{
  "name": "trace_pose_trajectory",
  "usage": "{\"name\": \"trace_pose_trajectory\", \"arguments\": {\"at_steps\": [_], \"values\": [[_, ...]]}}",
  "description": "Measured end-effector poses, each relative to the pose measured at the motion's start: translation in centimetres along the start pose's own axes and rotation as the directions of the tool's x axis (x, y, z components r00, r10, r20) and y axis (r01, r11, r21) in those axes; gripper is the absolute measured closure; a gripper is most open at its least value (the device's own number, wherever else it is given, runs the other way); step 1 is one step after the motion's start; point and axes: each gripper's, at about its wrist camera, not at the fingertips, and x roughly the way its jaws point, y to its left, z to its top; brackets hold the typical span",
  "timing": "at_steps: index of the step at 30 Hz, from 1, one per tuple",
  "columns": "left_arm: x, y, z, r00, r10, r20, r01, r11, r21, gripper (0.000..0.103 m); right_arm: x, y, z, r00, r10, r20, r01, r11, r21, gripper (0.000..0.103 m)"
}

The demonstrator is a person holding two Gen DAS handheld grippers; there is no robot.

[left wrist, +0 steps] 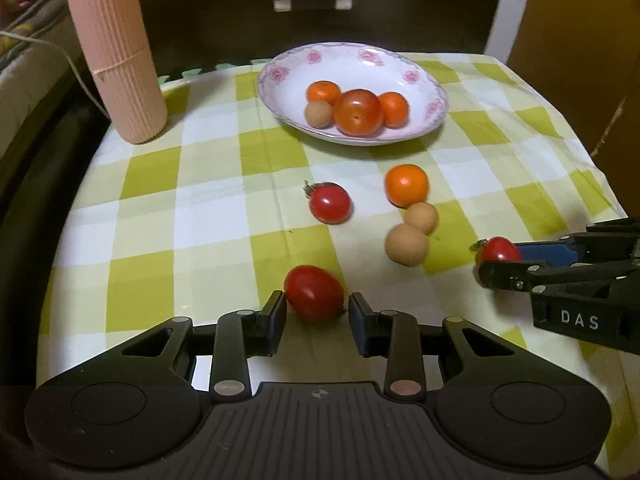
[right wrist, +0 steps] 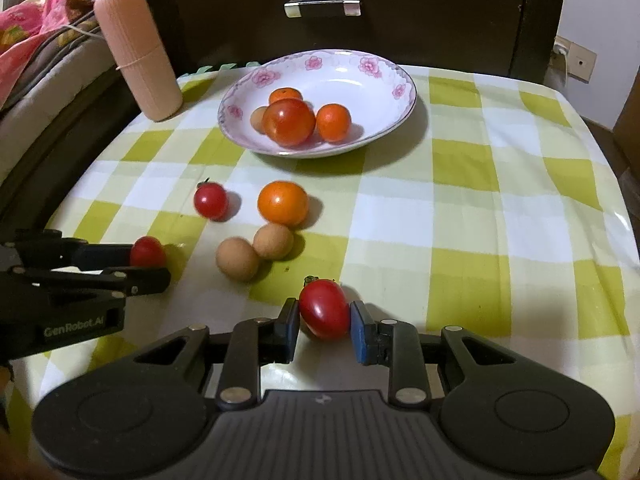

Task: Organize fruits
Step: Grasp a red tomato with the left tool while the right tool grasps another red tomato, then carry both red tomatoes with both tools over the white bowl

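Fruits lie scattered on the checked surface (left wrist: 168, 208); each claw is clamped on one red tomato down near the cloth: left claw (left wrist: 316, 312) on a tomato (left wrist: 314, 293), right claw (right wrist: 325, 318) on a tomato (right wrist: 324, 308). Smooth, round skins could squirt free under a hard squeeze, or roll off once released. The flowered plate (left wrist: 280, 68) holds one big tomato (left wrist: 357, 112), two oranges and a tan ball.

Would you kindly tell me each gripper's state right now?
Left gripper: shut on a red oval tomato.
Right gripper: shut on a stemmed red tomato.
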Motion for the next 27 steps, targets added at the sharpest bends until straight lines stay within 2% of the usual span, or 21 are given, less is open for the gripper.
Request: {"name": "trace_pose_trajectory", "arguments": {"at_steps": [10,24,27], "values": [[0.3,-0.2,-0.4,1.000,0.013,-0.021,-0.013,1.000,0.013,0.061,-1.5,1.1,-2.4,1.000,-0.003,-0.028,0.002,1.000,-0.019,0.076],[0.6,0.4,0.1,1.000,0.004,-0.009,-0.005,0.999,-0.035,0.042,-1.0,1.1,-2.2,1.000,0.006,-0.023,-0.007,1.000,-0.026,0.076],[0.7,0.4,0.2,1.000,0.006,-0.008,-0.006,0.999,-0.036,0.042,-1.0,1.1,-2.1,1.000,0.009,-0.025,-0.009,1.000,-0.025,0.076]]}}
